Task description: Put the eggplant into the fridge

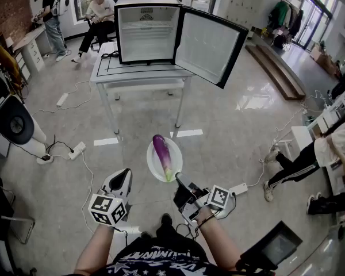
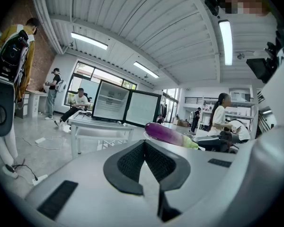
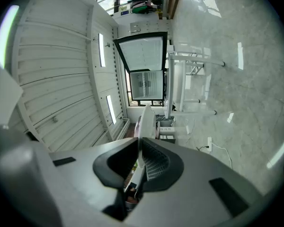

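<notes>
Right tool (image 1: 180, 183) tight on plate (image 1: 153, 164) rim, eggplant (image 1: 162, 153) on plate just beyond

Head cam down; all views w/ fridge (image 1: 146, 36)

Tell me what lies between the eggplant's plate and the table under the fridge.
Head view: only shiny floor, marked by two white strips; nothing stands between the plate bearing the eggplant and the table.

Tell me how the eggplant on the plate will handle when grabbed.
The eggplant lies loose on the plate, which the right claw pinches by its rim; rounded, it may roll. Its glossy skin looks slippery. Plump and straight, so probably firm.
</notes>
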`<state>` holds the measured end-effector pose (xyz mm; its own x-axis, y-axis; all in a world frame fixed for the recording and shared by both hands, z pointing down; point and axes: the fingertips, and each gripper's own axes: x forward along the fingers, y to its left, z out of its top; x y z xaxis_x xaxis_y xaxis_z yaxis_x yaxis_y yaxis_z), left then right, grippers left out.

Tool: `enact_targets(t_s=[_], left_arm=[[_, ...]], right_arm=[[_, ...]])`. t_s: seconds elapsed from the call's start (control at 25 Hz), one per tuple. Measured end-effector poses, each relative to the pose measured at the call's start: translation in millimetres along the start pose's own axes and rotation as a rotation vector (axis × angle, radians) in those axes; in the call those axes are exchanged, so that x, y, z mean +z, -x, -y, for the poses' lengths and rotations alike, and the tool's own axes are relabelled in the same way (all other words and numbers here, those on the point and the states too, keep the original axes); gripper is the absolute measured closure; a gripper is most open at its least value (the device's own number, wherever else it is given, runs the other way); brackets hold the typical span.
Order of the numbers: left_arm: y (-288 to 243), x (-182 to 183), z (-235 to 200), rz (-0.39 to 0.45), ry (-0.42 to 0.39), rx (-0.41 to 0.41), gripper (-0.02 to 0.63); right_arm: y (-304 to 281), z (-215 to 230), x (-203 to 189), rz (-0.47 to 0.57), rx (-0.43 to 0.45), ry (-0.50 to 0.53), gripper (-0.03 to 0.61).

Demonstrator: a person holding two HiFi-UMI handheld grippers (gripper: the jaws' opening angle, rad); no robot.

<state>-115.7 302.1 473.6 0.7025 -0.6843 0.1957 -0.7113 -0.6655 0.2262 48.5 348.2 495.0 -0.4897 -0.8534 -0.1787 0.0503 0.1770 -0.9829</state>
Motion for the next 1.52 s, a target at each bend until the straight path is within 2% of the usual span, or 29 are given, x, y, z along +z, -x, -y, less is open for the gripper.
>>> enact_targets(t_s=[0.4,1.52], left_arm=[[30.1,-5.5,-1.9,0.003,-0.001,-0.017,0.604],[71.4,-8.8,9.6,0.018,-0.018,-0.066,0.604]], right_arm=[[8.1,-3.1,-36.6,-0.002,-0.014,0.023,0.555],[26.2,-18.6,-81.2,0.018,0.007,0.05,0.554]])
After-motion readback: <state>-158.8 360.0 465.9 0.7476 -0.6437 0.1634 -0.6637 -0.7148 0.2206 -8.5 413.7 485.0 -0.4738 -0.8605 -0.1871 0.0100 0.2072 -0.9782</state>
